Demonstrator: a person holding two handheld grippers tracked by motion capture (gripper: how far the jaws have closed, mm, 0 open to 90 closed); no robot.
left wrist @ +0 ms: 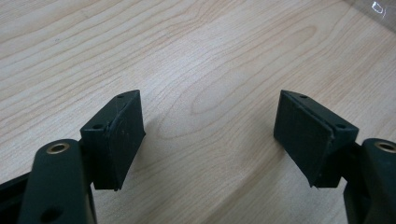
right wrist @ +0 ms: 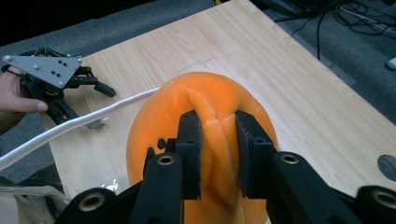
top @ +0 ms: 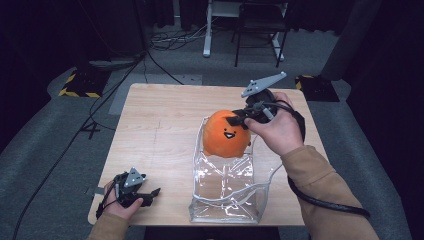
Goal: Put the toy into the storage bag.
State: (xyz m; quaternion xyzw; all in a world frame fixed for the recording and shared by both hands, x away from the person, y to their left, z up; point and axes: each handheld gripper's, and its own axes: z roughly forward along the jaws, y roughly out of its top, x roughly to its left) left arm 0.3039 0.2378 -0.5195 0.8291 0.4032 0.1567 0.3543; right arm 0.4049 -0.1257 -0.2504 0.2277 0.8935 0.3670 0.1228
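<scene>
- Right gripper view: my right gripper [right wrist: 217,135] pinched a fold of the round orange plush toy [right wrist: 205,112], held over the clear plastic zip bag [top: 225,192].
- Toy looked soft and light; a pinched fold suited it.
- My left gripper [left wrist: 210,135] rested spread wide over the pale wooden table [left wrist: 210,56].

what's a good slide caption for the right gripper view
Right gripper pinching a fold of the orange plush toy above the wooden table.

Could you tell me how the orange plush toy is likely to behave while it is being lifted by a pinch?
Probably soft and squashy: the right tool has gathered a fold of the orange plush toy between its jaws. It is likely light, since that small pinch seems to hold it. Its fuzzy fabric should resist slipping, though the round body may sag or swing.
</scene>
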